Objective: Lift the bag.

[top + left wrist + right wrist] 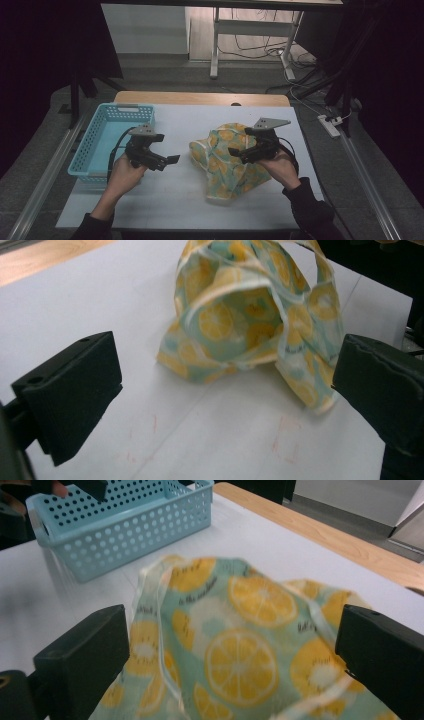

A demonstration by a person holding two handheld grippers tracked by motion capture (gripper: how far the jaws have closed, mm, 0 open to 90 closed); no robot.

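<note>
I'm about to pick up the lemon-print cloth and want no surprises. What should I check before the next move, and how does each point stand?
1. Left tongs open: ok, nothing between the jaws.
2. Right tongs open: ok, jaws stand wide above the cloth.
3. Cloth free of both tongs: ok, no pad presses on it.
4. Cloth lying flat: not ok, it is crumpled in a heap.
5. Basket ready to receive: ok, it looks empty, at the table's left edge.
6. An edge or corner of the cloth to grip: cannot tell.

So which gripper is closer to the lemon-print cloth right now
Right. The right gripper hangs over the cloth with its jaws open, the fabric showing between them. The left gripper is off to the cloth's left over bare table, jaws open and pointed toward it.
</note>
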